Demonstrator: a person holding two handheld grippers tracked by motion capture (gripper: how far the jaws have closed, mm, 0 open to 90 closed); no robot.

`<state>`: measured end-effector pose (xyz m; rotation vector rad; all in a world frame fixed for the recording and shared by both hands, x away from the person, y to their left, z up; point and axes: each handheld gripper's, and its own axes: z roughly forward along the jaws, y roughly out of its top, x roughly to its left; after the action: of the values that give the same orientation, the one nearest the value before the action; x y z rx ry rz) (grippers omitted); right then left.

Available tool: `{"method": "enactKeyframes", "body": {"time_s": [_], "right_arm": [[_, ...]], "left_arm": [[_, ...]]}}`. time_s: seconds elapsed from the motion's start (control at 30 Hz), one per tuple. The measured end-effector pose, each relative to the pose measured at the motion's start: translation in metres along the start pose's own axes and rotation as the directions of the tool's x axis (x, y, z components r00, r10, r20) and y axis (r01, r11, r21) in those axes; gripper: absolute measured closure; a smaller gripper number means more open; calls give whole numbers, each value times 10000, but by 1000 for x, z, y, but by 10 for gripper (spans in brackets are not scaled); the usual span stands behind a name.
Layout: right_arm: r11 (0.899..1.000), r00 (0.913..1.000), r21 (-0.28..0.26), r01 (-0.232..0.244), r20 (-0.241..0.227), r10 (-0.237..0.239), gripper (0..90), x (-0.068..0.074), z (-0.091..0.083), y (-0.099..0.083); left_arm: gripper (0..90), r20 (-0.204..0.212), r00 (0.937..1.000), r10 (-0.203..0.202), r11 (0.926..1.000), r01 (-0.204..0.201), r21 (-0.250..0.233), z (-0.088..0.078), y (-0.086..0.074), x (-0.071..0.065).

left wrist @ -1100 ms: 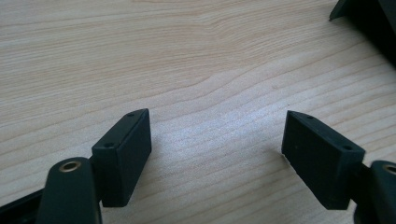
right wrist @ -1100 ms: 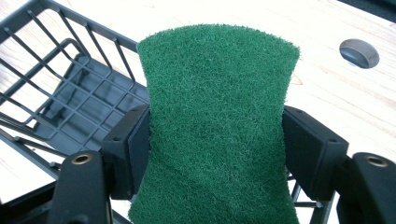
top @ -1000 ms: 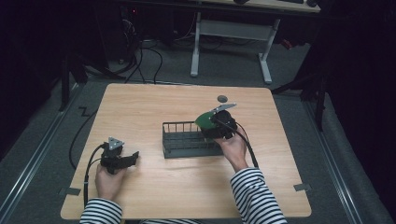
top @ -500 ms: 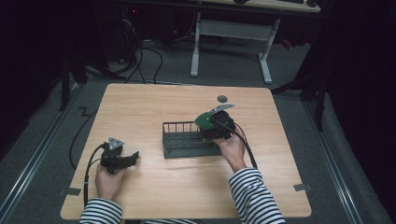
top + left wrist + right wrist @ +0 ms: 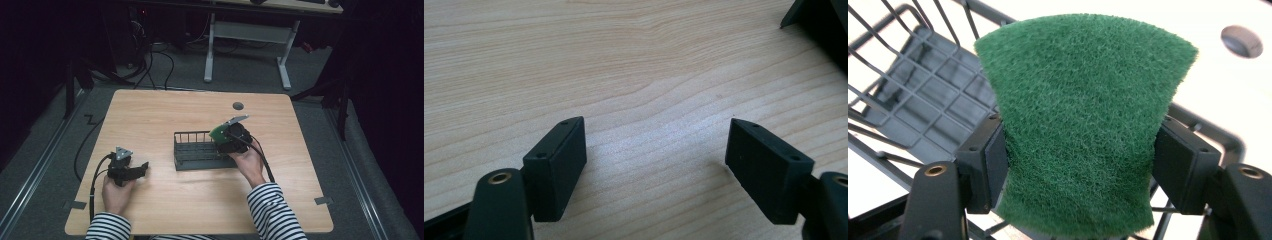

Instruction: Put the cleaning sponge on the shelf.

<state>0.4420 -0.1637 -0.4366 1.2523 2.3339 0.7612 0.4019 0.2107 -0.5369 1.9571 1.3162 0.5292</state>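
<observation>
the right hand-held gripper [image 5: 226, 136] is clenched on a green scouring pad [image 5: 1083, 125], its jaws pinching the pad's two side edges so that the pad bows inward between them. the pad hangs over the right end of the black wire rack [image 5: 197, 150], above the rack's rim rather than inside it, and the rack's grid floor shows below and to one side of the pad in the right gripper view. judging from this, the work in hand is dropping the pad into the rack. the main risk is the release point: the pad sits so close to the rack's right end wall that letting go here could leave it draped on the rim or let it slide off outside the rack onto the bench [image 5: 165, 112]. the grip is only on the soft edges, so a quick tilt could let the pad twist or slip out early. pressing down could also snag a jaw on the rack's wires and drag the light rack along. the left hand-held gripper [image 5: 656, 175] lies released, jaws wide apart, on the bench well to the left of the rack, too far to steady the rack if it shifts.
</observation>
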Motion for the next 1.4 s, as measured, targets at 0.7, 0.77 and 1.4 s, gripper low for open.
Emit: {"method": "enactKeyframes", "body": {"time_s": [0.7,0.77,1.4], "right_arm": [[9906,9935,-1052,-869,-821,784,189,-12,-34,-12],[9861,9909,-1235,-1111,-897,1004,194,-17,-40,-17],[9362,9656,-2367,-2598,-721,2497,272,-71,-92,-82]], "left_arm": [[246,-22,10000,80,10000,-80,52,0,0,-1],[247,-25,10000,76,10000,-76,36,0,0,-1],[245,-78,9999,146,9999,-146,66,0,0,-2]]}}
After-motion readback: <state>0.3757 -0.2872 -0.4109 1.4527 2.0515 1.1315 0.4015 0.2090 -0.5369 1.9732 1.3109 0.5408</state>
